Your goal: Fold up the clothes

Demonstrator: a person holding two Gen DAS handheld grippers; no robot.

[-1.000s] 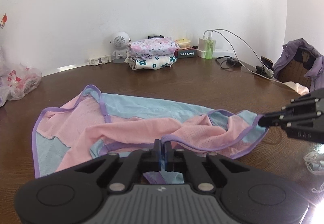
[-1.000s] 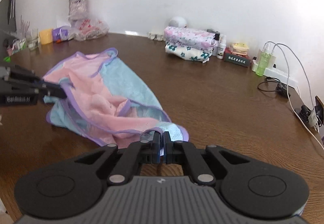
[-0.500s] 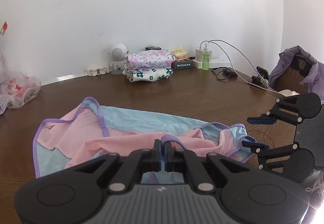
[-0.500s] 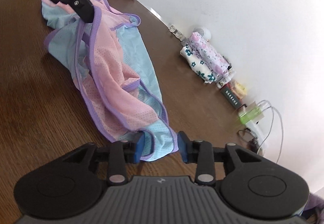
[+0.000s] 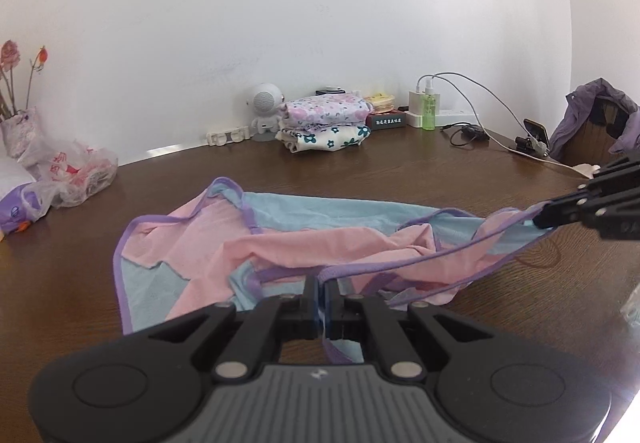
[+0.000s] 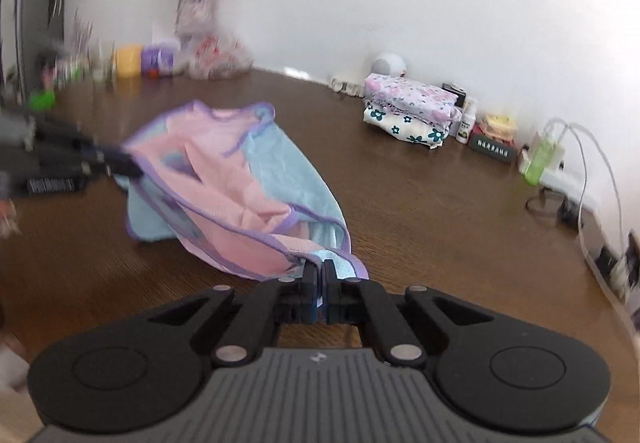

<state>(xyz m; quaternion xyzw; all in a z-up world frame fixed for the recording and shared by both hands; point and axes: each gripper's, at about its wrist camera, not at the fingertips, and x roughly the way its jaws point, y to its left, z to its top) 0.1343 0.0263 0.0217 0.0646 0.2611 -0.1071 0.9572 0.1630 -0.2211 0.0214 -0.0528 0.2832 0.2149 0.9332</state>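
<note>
Rumpled pink-and-blue garment (image 5: 304, 243), purple-trimmed, edge pinched in left claw (image 5: 323, 283) and right claw (image 6: 319, 267).

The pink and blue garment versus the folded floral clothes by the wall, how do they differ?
The pink and blue garment lies rumpled and spread mid-table; the folded floral clothes sit stacked neatly by the wall. The garment is plain with purple trim; the stack is flower-printed. The left gripper and right gripper pinch the garment; nothing touches the stack. Both rest on the wooden table.

Left gripper (image 5: 323, 285) and right gripper (image 6: 319, 267) fingers both pinched closed
</note>
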